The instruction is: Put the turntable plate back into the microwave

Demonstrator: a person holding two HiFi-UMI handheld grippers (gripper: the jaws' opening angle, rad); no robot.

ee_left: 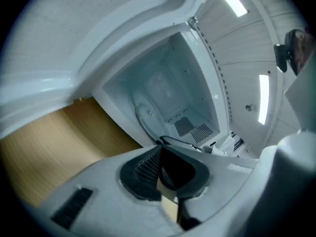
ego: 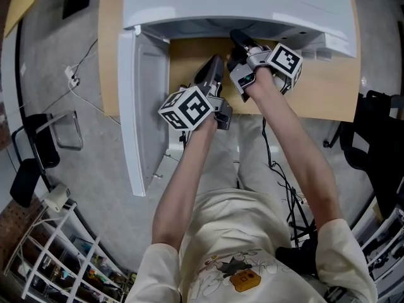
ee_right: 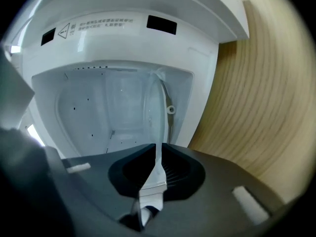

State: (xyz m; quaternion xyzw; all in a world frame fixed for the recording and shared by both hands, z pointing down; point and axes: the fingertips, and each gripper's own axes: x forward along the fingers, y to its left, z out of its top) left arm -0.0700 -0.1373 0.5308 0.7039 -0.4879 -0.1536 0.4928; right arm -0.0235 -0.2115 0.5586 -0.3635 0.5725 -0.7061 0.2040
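The white microwave (ego: 240, 5) stands on a wooden table (ego: 328, 87) with its door (ego: 142, 106) swung wide to the left. The clear glass turntable plate (ee_right: 154, 107) lies low inside the cavity, beside the floor and a small roller. My right gripper (ee_right: 158, 149) reaches into the opening (ego: 238, 38) and is shut on the plate's near rim. In the left gripper view the plate (ee_left: 148, 113) shows as a pale disc deep in the cavity. My left gripper (ego: 216, 60) hovers just outside the opening, rolled sideways; its jaws (ee_left: 159, 152) are shut and hold nothing.
The open door juts out past the table's front edge on my left. A black chair (ego: 38, 150) and a white wire rack (ego: 57, 257) stand on the floor to the left, and another dark chair (ego: 379, 150) to the right. Cables trail across the floor.
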